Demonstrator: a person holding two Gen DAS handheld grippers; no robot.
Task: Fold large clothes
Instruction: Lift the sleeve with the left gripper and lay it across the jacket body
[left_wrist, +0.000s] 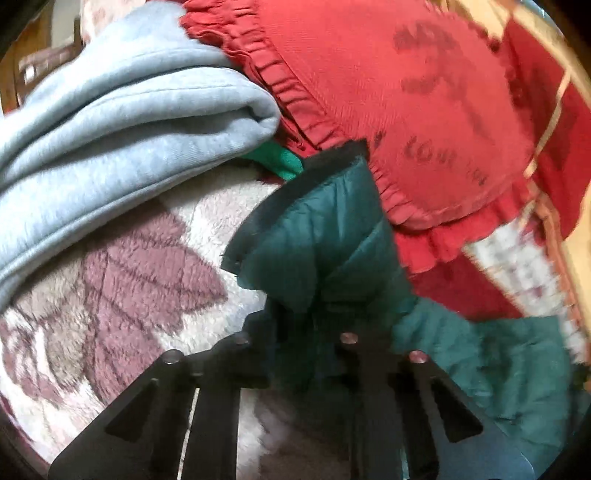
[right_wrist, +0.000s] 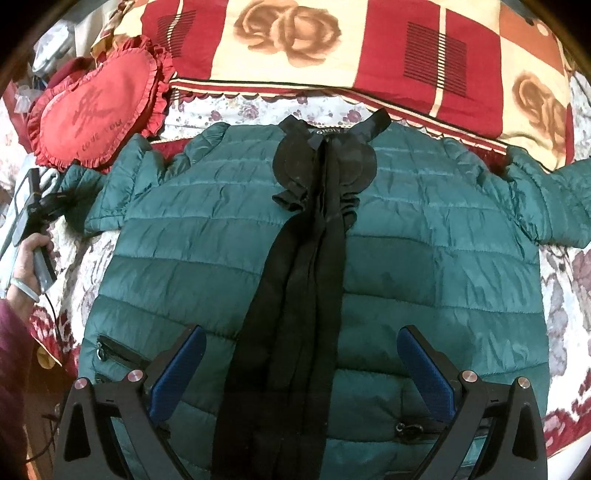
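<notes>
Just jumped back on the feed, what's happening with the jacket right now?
A dark green puffer jacket lies spread front-up on the bed, sleeves out to the sides, not yet folded. The left gripper is shut on the jacket's left sleeve end, next to a red heart-shaped cushion and a folded light blue sweatshirt. The right gripper hangs open above the jacket's lower hem, astride the black front placket, holding nothing.

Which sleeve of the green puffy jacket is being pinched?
The sleeve beside the red heart-shaped ruffled pillow: the left gripper is shut on its black-trimmed cuff. The other sleeve lies flat, untouched.
</notes>
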